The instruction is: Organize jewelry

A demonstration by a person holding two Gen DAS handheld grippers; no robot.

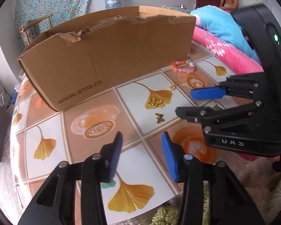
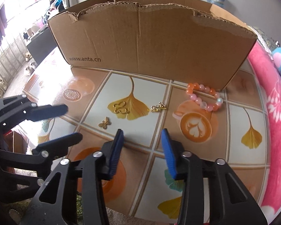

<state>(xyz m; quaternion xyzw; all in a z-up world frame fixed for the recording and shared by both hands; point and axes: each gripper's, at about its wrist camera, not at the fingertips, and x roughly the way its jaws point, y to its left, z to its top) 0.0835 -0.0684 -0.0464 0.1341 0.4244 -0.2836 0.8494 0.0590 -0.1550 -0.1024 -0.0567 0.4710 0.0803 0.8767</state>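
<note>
Empty tongs [image 2: 142, 150]; box [image 2: 149, 43] interior hidden

Layout as seen from the right wrist view. Cardboard box [image 2: 151, 35] at the back of the table [image 2: 239, 116], open top, long side facing the camera. Bead bracelet [image 2: 204, 98] just before the box's right front corner, flat on the table. Left of bracelet: small charm [image 2: 158, 107], then open butterfly pendant [image 2: 121, 107], apart from each other. Small butterfly charm [image 2: 104, 123] nearer the camera, left of and before the pendant. Folded blanket [image 2: 277, 123] along the table's right edge. Right gripper [image 2: 142, 150] over the near part of the table, before all the charms; left gripper [image 2: 65, 123] beside it, to its left.
</note>
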